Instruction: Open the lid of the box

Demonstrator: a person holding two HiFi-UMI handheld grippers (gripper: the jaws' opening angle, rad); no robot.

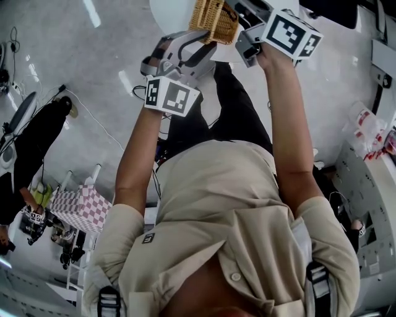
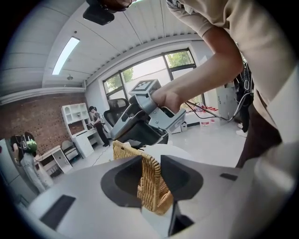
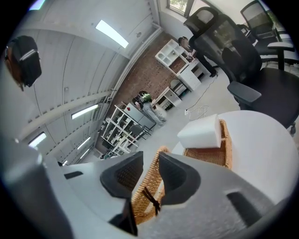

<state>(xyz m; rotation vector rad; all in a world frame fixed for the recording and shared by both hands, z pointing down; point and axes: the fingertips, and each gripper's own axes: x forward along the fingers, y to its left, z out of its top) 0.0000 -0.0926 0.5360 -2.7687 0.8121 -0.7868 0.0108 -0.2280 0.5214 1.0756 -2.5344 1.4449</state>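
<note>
A woven wicker box [image 1: 213, 18] stands on a round white table [image 3: 266, 154], with a white foam block [image 3: 203, 133] lying in it. In the head view both grippers meet at this box, at the top of the picture. My left gripper [image 2: 150, 176] is shut on an upright wicker wall of the box [image 2: 150, 189], which fills the gap between its pads. My right gripper [image 3: 150, 179] is shut on the wicker lid [image 3: 145, 198], a panel with a dark tie that stands raised off the box [image 3: 212, 156]. The right gripper [image 2: 142, 137] also shows just beyond the wicker in the left gripper view.
A black office chair [image 3: 233, 60] stands close behind the table. White shelves and desks [image 3: 180, 58] line a brick wall farther back, with a person [image 3: 145, 105] near them. Cables run over the grey floor [image 1: 93, 117].
</note>
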